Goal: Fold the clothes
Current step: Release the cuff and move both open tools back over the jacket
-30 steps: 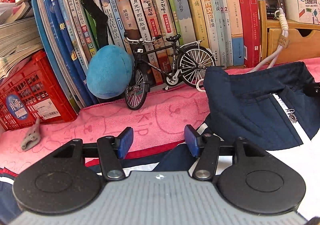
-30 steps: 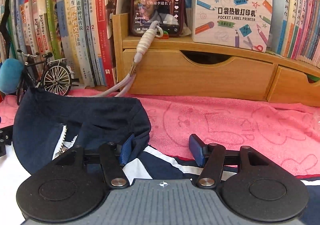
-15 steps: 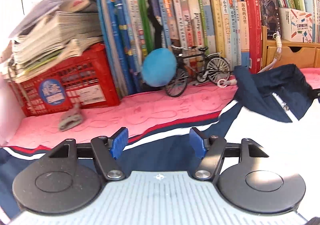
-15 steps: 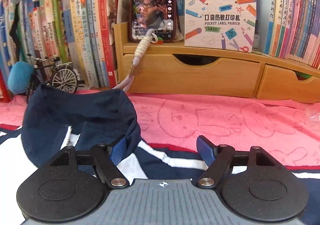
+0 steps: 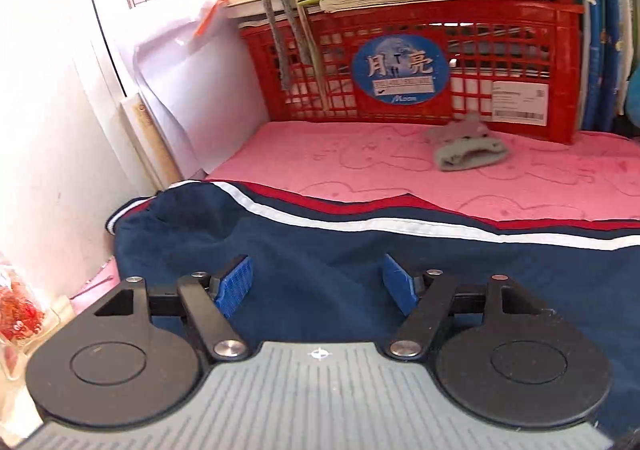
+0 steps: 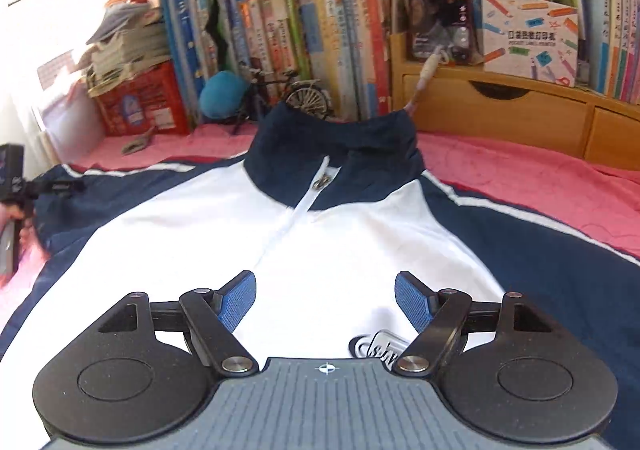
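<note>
The jacket (image 6: pixel 340 234) lies front-up and spread flat on the pink towel (image 6: pixel 540 178) — navy collar toward the books (image 6: pixel 304 38). The left gripper (image 5: pixel 316 282) hangs over a navy sleeve and the right gripper (image 6: pixel 325 300) over the white chest — both jaws have just been opening and stand apart with nothing between them.

A: The jacket (image 6: pixel 360 234) is looking like smooth, matt cloth, with a metal zip pull (image 6: pixel 321 182).

B: Under it, the pink towel (image 5: pixel 360 170) is showing a rough terry nap. Behind the towel, the red crate (image 5: pixel 516 38) is gleaming as glossy plastic, and the drawer unit (image 6: pixel 500 118) is showing matt wood.
</note>
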A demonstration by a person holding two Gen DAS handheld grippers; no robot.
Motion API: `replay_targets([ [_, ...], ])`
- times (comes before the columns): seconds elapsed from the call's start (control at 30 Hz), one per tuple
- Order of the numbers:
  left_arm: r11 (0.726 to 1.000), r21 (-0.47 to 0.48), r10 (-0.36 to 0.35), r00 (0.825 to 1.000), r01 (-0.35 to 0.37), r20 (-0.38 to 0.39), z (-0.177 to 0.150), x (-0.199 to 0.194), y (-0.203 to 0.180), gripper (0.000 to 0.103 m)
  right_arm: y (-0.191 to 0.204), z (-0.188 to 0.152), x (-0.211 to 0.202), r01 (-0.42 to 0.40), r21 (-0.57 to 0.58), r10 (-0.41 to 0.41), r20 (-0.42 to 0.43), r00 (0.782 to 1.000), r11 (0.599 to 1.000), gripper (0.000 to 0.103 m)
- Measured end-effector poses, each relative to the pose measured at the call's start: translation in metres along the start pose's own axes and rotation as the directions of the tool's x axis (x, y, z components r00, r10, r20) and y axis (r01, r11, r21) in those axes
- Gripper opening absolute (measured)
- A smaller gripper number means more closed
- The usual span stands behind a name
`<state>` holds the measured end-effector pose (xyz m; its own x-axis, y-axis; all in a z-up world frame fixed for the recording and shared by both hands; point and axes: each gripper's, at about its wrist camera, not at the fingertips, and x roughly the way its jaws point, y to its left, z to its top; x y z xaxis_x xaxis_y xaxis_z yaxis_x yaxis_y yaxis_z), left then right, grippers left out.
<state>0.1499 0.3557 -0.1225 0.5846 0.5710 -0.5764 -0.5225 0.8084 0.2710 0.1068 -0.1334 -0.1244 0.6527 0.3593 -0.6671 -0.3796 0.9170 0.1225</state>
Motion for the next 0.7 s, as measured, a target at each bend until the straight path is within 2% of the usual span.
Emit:
replay_targets([
  [0.03,1.000,0.014,-0.003,1.000,0.003,0.002,0.000,-0.004,-0.003,0.066,0.000,-0.005,0.002,0.024,-0.018,-0.025,-0.026,0.999,1.000,0.077],
  [0.1,0.995,0.028,-0.094,0.994,0.092,0.049,-0.010,-0.030,-0.010,0.063,-0.009,-0.016,0.000,0.118,-0.065,-0.120,-0.031,0.992,0.991,0.080],
  [0.17,0.981,0.068,-0.188,0.978,0.183,0.094,-0.017,-0.057,-0.023,0.063,-0.027,-0.022,-0.009,0.188,-0.081,-0.189,-0.005,0.982,0.979,0.089],
  [0.2,0.971,0.090,-0.229,0.967,0.219,0.114,-0.022,-0.074,-0.028,0.063,-0.040,-0.023,-0.014,0.251,-0.068,-0.251,0.003,0.968,0.966,0.093],
  [0.23,0.960,0.114,-0.269,0.954,0.255,0.133,-0.027,-0.091,-0.034,0.064,-0.051,-0.024,-0.018,0.359,-0.065,-0.359,0.013,0.933,0.931,0.094],
  [0.27,0.947,0.138,-0.310,0.939,0.291,0.151,-0.032,-0.108,-0.039,0.064,-0.063,-0.025,-0.022,0.468,-0.062,-0.467,0.023,0.884,0.882,0.094],
  [0.33,0.911,0.172,-0.403,0.901,0.376,0.164,-0.043,-0.143,-0.049,0.065,-0.075,-0.028,-0.028,0.684,-0.125,-0.684,0.048,0.728,0.719,0.090],
  [0.37,0.891,0.187,-0.444,0.880,0.414,0.168,-0.050,-0.159,-0.052,0.068,-0.078,-0.030,-0.031,0.765,-0.164,-0.766,0.066,0.639,0.623,0.087],
  [0.4,0.872,0.201,-0.479,0.863,0.446,0.160,-0.057,-0.173,-0.056,0.072,-0.078,-0.034,-0.044,0.765,-0.159,-0.763,0.085,0.640,0.624,0.085],
  [0.43,0.851,0.216,-0.513,0.845,0.478,0.152,-0.065,-0.187,-0.059,0.073,-0.077,-0.037,-0.058,0.756,-0.148,-0.750,0.105,0.653,0.638,0.086],
  [0.5,0.806,0.243,-0.578,0.805,0.539,0.133,-0.081,-0.214,-0.065,0.076,-0.072,-0.043,-0.091,0.656,-0.063,-0.648,0.112,0.753,0.752,0.089],
  [0.53,0.783,0.255,-0.608,0.784,0.568,0.122,-0.089,-0.228,-0.068,0.076,-0.065,-0.046,-0.106,0.600,-0.027,-0.593,0.119,0.796,0.800,0.089],
  [0.57,0.771,0.255,-0.622,0.776,0.584,0.104,-0.096,-0.236,-0.071,0.076,-0.057,-0.050,-0.121,0.539,0.008,-0.536,0.129,0.834,0.842,0.089],
  [0.63,0.739,0.243,-0.658,0.751,0.628,0.061,-0.112,-0.254,-0.073,0.076,-0.036,-0.060,-0.144,0.452,0.013,-0.449,0.152,0.881,0.892,0.091],
  [0.7,0.710,0.231,-0.688,0.725,0.665,0.030,-0.128,-0.267,-0.073,0.077,-0.013,-0.072,-0.163,0.368,0.002,-0.362,0.175,0.915,0.930,0.092],
])
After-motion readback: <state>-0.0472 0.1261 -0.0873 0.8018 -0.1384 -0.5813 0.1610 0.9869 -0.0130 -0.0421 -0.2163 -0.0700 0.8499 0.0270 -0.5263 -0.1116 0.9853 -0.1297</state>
